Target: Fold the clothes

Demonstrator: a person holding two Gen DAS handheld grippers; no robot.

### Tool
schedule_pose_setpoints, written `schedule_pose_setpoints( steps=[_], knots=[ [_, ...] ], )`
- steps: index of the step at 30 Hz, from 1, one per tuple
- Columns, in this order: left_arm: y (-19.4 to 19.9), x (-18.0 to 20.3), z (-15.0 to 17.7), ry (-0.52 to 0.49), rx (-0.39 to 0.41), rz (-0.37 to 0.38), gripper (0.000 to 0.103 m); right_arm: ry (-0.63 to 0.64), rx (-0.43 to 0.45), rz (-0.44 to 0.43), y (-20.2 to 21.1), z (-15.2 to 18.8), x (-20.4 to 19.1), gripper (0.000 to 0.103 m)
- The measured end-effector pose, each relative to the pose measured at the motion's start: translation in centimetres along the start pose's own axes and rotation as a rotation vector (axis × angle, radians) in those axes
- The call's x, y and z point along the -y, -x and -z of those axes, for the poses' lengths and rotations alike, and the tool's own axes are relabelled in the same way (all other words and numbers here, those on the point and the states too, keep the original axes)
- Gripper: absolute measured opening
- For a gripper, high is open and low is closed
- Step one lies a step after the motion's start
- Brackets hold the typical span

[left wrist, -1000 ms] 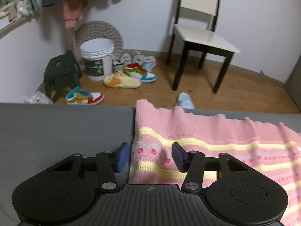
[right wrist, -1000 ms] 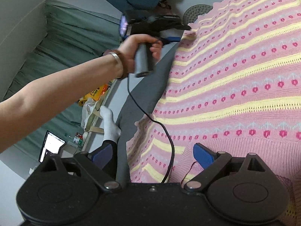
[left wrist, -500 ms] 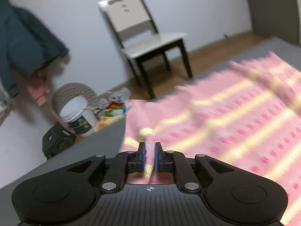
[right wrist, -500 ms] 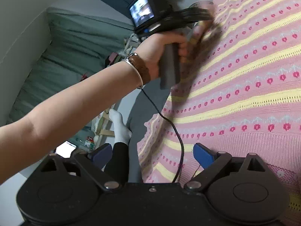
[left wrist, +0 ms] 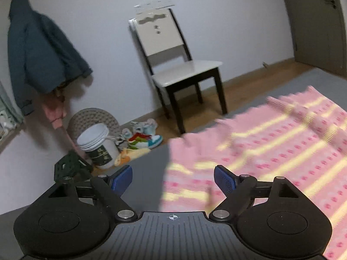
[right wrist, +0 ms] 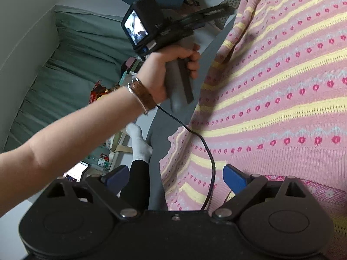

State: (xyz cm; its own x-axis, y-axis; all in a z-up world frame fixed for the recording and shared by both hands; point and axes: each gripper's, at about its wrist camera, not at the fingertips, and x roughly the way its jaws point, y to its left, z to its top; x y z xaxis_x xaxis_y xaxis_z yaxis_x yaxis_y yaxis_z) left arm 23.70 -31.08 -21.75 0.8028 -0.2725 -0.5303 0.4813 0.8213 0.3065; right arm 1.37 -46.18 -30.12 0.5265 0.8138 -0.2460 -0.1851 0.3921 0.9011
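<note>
A pink knitted garment with yellow stripes and red dots lies spread on a grey surface. My left gripper hangs open over its left edge, nothing between the blue pads. In the right wrist view the same garment fills the right side, and its far corner is folded over onto the body. My right gripper is open above the near hem, with the left tool's cable running between its fingers. A person's hand holds the left tool above the garment's left edge.
Beyond the grey surface stand a white-seated chair, a white bucket, several shoes and a dark stool on a wooden floor. A dark jacket hangs on the wall. A green curtain is at left.
The left gripper shut on the garment's far corner, swung it over onto the body, then opened and let it go. The right gripper stayed open and still.
</note>
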Motion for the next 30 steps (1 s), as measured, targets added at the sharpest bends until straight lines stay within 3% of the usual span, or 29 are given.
schedule_pose_setpoints(
  steps=[5,7,10,17,20,22,27,30],
  knots=[
    [-3.1,-2.1,0.0,0.063,-0.047,0.095,0.082,-0.004,-0.013,0.012,-0.1,0.1,0.3,0.094],
    [-3.8,-1.7,-0.2,0.053,-0.045,0.128,0.058,-0.013,-0.018,0.015,-0.1,0.1,0.5,0.094],
    [-4.8,-0.8,-0.2,0.064,-0.063,0.168,0.042,-0.031,-0.019,0.015,-0.1,0.1,0.8,0.094],
    [-6.3,1.4,0.3,0.0,-0.102,0.211,0.041,-0.06,-0.018,-0.001,-0.1,-0.1,1.2,0.094],
    [-6.4,1.9,0.6,-0.007,-0.12,0.227,0.027,-0.079,-0.019,-0.008,-0.1,-0.2,1.5,0.094],
    [-6.2,1.9,0.7,0.005,-0.118,0.238,0.012,-0.091,-0.02,-0.014,-0.1,-0.2,1.7,0.094],
    [-4.9,0.7,0.4,0.048,-0.076,0.24,0.007,-0.105,-0.026,-0.028,-0.2,-0.1,1.8,0.094],
    [-3.5,-1.4,-0.1,0.092,-0.016,0.194,0.006,-0.11,-0.029,-0.036,-0.4,-0.1,1.8,0.094]
  ],
)
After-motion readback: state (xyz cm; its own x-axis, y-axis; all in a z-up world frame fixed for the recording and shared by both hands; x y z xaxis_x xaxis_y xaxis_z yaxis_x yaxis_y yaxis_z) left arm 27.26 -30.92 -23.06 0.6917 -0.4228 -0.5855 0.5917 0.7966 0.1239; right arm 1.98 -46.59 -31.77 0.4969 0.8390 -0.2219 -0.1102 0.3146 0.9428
